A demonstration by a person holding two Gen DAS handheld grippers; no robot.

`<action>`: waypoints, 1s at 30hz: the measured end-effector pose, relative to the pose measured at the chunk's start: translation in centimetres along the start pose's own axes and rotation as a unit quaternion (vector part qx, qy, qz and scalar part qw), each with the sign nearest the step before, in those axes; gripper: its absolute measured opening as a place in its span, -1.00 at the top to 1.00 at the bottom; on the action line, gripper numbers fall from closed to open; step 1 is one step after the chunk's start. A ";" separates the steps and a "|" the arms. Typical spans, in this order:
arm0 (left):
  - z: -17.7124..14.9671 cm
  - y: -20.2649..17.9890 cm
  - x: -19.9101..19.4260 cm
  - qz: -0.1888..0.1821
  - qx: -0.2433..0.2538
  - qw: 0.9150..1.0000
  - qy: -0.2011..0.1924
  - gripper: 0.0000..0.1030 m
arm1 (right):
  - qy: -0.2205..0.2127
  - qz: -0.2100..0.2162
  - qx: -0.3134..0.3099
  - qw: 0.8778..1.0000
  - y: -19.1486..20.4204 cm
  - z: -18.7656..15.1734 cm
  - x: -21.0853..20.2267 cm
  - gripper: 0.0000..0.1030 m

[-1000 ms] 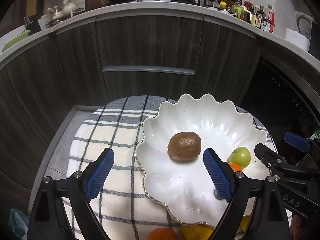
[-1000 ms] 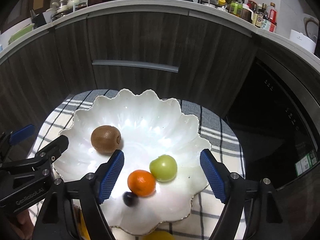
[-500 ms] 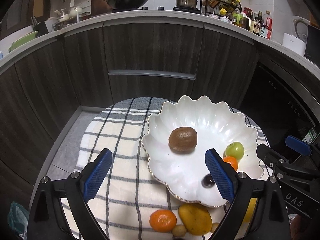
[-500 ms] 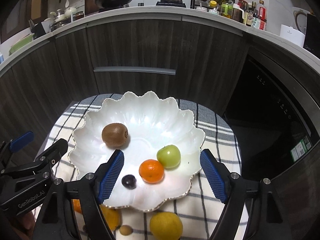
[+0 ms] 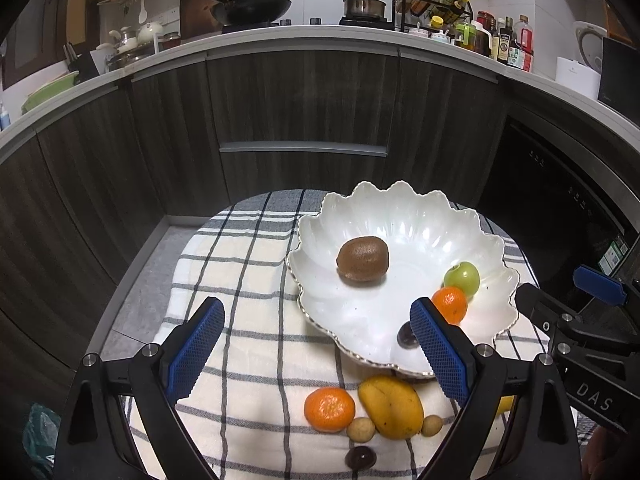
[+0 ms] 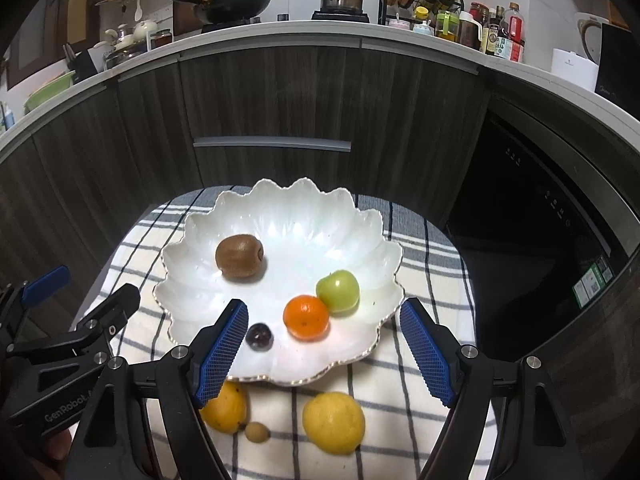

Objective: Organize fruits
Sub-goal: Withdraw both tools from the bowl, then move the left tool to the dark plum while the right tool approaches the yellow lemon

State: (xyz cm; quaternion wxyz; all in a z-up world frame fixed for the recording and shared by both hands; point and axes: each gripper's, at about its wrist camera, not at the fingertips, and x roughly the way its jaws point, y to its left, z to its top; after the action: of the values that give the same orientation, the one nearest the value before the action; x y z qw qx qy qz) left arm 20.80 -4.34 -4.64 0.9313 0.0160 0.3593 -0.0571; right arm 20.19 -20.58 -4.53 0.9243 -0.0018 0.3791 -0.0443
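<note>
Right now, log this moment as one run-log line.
left gripper: open, empty | right gripper: open, empty | bowl: kiwi, green apple, orange, dark plum | cloth: more fruit waiting

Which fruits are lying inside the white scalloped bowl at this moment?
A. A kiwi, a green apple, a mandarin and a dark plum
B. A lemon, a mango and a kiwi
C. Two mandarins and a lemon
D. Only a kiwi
A: the white scalloped bowl holds the kiwi, the green apple, the mandarin and the dark plum; the lemon lies outside it on the checked cloth.

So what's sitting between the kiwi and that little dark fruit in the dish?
Nothing: in the right wrist view, only bare white dish lies between the kiwi and the dark fruit.
</note>
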 end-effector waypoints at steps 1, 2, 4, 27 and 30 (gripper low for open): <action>-0.2 0.0 -0.1 0.001 0.001 1.000 -0.001 -0.84 | 0.001 0.000 0.001 1.000 0.0 -0.2 -0.1 -0.53; -0.4 0.0 -0.3 0.002 0.002 1.000 -0.001 -0.84 | 0.002 0.001 0.001 1.000 0.1 -0.5 -0.2 -0.53; -0.8 -0.1 -0.5 0.004 0.003 1.000 0.001 -0.84 | 0.002 0.002 0.001 1.000 0.1 -1.0 -0.5 -0.53; -4.7 0.1 -0.7 0.002 0.019 1.000 0.006 -0.84 | 0.020 -0.008 0.002 1.000 0.7 -4.9 -0.8 -0.53; -5.7 0.2 -0.3 0.001 0.020 1.000 0.013 -0.84 | 0.023 -0.013 0.003 1.000 0.7 -5.7 -0.6 -0.53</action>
State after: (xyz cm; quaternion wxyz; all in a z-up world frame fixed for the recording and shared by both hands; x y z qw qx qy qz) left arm 16.74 -3.75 -8.66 0.9262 0.0353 0.3702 -0.0630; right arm 15.83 -19.70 -8.23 0.9148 -0.0033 0.3997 -0.0576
